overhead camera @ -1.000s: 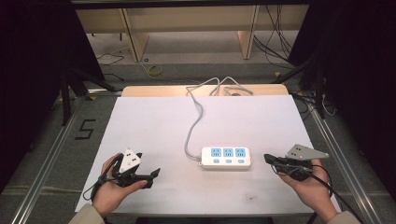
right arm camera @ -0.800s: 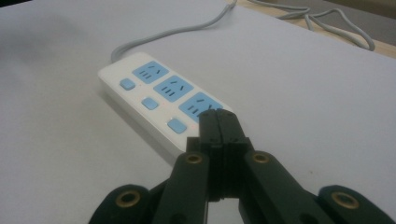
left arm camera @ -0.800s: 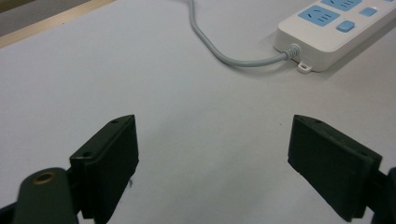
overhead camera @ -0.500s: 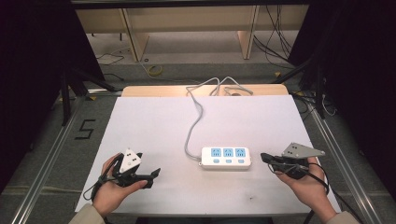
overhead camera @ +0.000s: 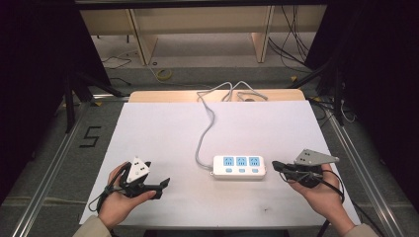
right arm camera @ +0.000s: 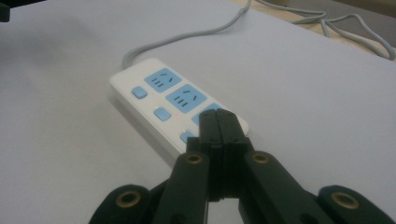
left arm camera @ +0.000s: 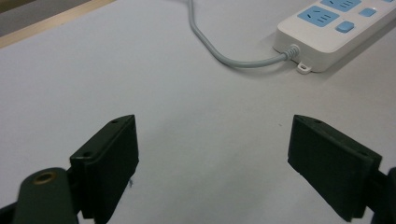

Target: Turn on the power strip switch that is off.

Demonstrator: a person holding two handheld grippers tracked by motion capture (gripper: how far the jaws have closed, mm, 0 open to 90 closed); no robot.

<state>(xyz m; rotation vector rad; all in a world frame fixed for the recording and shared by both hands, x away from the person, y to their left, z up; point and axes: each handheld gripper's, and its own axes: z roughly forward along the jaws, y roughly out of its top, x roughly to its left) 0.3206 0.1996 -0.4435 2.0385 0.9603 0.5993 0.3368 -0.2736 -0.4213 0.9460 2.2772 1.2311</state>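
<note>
My left gripper (overhead camera: 160, 186) sits low at about seven o'clock on the desk (overhead camera: 163, 128), held in my left hand (overhead camera: 118, 205). Its jaws stand wide apart with nothing between them; in the left gripper view (left arm camera: 212, 163) they frame bare white surface, and their lower ends are cut off by the frame's bottom edge.

My right gripper (overhead camera: 275, 166) rests at about four o'clock, cupped in my right hand (overhead camera: 321, 195). Its jaws are pressed together, empty, tips pointing toward the power strip (overhead camera: 239, 167). In the right gripper view (right arm camera: 219, 126) the closed tips cover the near end of the strip, hiding part of its third socket and button. From above the tips lie just beside the strip's right end; I cannot tell whether they touch it.

The white power strip, with three blue sockets, lies between my grippers, slightly toward five o'clock of the desk's centre. Its grey cord (overhead camera: 205, 128) runs toward twelve o'clock and loops over the far edge, where its end drops from sight. In the left gripper view the strip (left arm camera: 327, 28) is cut off at the upper right corner.
</note>
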